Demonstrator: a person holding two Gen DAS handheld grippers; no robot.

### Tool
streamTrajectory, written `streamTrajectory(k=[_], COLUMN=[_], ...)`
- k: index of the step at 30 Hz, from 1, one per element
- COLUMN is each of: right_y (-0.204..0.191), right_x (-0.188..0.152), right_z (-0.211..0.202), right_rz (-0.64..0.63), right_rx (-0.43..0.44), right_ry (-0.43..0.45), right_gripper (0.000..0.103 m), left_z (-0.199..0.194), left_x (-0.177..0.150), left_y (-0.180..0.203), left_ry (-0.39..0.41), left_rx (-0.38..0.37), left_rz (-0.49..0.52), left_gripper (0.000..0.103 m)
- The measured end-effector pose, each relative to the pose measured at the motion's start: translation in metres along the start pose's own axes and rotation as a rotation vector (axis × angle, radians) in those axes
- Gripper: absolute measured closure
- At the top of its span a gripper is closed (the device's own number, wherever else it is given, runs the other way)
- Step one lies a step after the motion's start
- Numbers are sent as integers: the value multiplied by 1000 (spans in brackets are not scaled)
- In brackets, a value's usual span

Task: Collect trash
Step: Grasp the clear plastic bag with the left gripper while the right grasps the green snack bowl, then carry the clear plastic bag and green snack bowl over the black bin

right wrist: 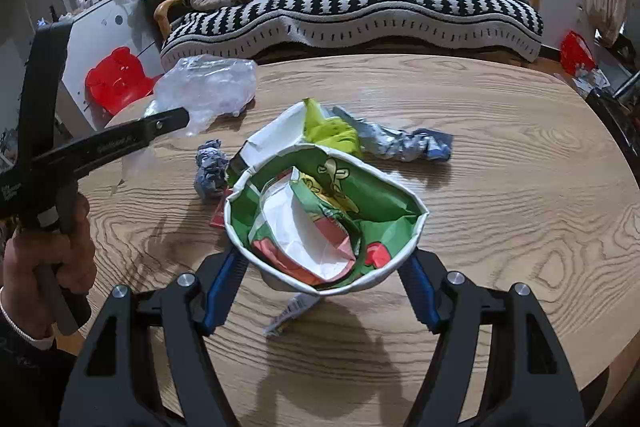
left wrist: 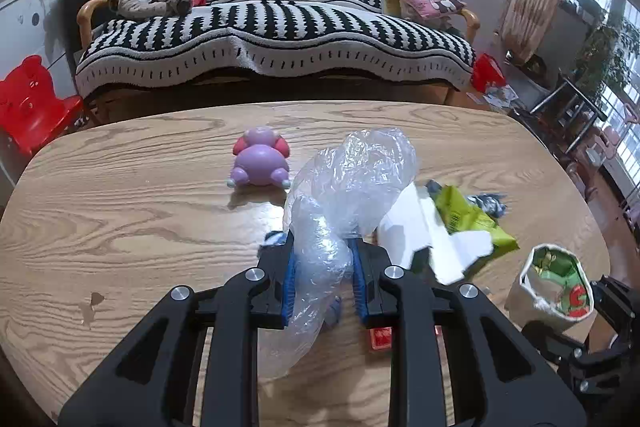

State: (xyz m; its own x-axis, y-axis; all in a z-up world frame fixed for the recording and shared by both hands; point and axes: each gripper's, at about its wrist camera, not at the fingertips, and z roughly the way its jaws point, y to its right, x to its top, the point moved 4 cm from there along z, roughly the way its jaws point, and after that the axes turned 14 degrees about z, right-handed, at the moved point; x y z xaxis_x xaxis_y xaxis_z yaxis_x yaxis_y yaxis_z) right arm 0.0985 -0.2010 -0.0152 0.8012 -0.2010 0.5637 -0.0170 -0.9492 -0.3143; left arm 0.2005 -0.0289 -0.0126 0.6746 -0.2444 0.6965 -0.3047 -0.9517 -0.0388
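Left gripper (left wrist: 322, 251) — black frame, blue pads (left wrist: 289, 281), jaws drawn close and clamped on a clear plastic bag (left wrist: 344, 183), angled down toward the table. Right gripper (right wrist: 326, 267) — jaws spread wide, pressing both sides of a paper cup (right wrist: 320, 227), angled downward. Left hand (right wrist: 48, 255) wrapped around its gripper's handle, 1 sleeve cuff showing.

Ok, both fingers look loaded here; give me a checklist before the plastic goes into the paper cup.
1. Left gripper shut on the clear plastic bag: ok.
2. Right gripper clamped on the paper cup: ok.
3. Cup mouth open, facing up: ok.
4. Room in the cup: not ok, a folded wrapper fills much of it.
5. Bag clear of the purple toy: ok.
6. Scraps left on the table: not ok.
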Motion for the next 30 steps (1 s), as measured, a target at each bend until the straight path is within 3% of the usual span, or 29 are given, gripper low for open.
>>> streamTrajectory(k=[5,12,25,30], right_y=[14,57,197,258], right_x=[3,1,-29,-55], right_z=[-15,-50,-139,-173], right_rz=[30,95,291,385], right_rx=[-6,-39,-194,-272], right_ry=[25,76,192,219], right_gripper=[33,33,33,33], left_z=[-6,-21,-28,-32], left_x=[-1,4,-4,-16], left_y=[21,86,266,342], left_ry=[-4,22,23,20], left_rx=[-5,-68,-255,-382], left_rz=[30,109,366,460], left_gripper=[81,81,81,81])
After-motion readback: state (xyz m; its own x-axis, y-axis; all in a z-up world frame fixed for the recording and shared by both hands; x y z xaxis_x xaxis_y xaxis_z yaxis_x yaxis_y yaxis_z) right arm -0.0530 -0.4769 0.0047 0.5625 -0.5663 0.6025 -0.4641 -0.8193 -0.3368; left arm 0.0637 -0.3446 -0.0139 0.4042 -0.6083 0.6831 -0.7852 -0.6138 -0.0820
